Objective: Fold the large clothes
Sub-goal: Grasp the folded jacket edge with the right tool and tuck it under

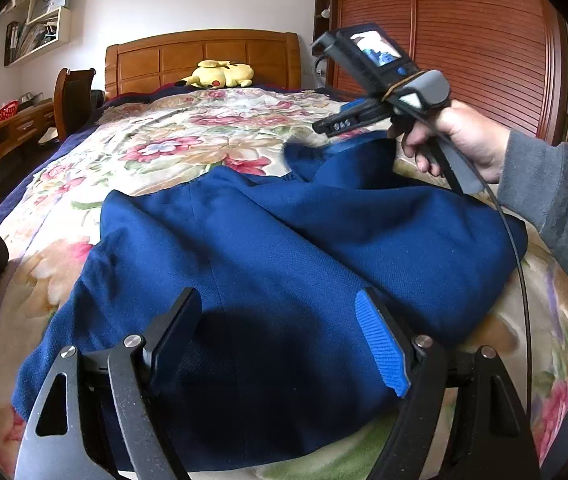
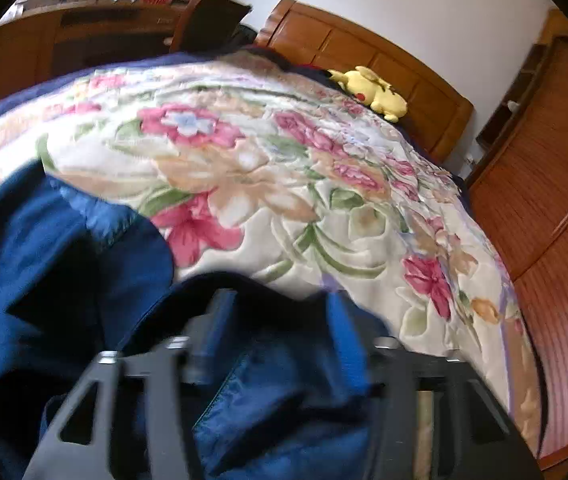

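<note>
A floral quilt (image 1: 172, 152) covers the bed. On it lies a blue garment (image 1: 284, 248), long axis running from seven toward one o'clock, its near hem cut off behind the left gripper (image 1: 280, 340), whose jaws stand wide and empty. The right gripper (image 2: 280, 320), blurred, hangs parted over a fold at one o'clock. A yellow plush toy (image 1: 220, 74) rests at twelve.

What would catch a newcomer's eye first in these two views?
A large dark blue fabric garment lies spread over the near half of a floral quilted bedspread. A yellow plush toy rests by the wooden headboard. At the right, a hand holds the right gripper above the garment's far edge.
</note>
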Tool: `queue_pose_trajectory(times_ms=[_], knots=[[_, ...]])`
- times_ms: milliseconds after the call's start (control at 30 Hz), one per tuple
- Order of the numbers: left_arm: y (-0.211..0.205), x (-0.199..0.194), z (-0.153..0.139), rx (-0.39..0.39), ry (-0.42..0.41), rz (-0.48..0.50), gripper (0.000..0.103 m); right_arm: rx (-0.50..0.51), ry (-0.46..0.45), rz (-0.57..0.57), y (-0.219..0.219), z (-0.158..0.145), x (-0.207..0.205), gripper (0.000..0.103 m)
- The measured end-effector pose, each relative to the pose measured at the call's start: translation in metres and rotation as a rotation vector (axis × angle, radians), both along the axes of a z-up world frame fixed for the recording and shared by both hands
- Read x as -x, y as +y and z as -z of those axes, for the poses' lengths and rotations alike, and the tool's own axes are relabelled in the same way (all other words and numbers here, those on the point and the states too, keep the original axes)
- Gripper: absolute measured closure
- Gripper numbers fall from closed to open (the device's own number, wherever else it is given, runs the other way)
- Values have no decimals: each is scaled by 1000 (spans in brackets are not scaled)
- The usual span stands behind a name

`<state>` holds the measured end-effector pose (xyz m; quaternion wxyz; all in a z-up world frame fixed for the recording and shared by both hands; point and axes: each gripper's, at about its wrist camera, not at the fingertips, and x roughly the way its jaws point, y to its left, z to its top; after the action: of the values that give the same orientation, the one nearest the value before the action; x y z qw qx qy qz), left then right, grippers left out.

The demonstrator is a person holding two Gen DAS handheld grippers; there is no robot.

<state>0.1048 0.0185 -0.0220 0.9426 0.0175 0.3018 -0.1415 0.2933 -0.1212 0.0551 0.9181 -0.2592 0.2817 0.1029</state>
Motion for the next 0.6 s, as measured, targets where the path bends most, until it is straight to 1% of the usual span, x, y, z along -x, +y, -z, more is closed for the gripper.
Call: queue_pose_trajectory(times_ms=[33, 133, 200, 300, 400, 467, 600], knots=[[-1, 0, 0, -3, -1, 0, 23, -28, 9, 10, -6, -4, 0, 38], [-2, 1, 0, -13, -4, 0, 23, -74, 12, 68, -18, -14, -3, 37], [-2, 1, 0, -17, -7, -2, 23, -118, 21, 69, -23, -20, 2, 37], [-2, 2, 0, -18, -10, -4, 23, -186, 66, 19, -28, -21, 15, 37], [-4, 2, 1, -20, -8, -5, 23, -197, 118, -41, -24, -12, 26, 37], [-4, 2, 1, -23, -8, -5, 23, -201, 171, -72, -18, -2, 32, 37], [-4, 3, 0, -26, -12, -4, 23, -260, 257, -131, -9, 7, 40, 37]])
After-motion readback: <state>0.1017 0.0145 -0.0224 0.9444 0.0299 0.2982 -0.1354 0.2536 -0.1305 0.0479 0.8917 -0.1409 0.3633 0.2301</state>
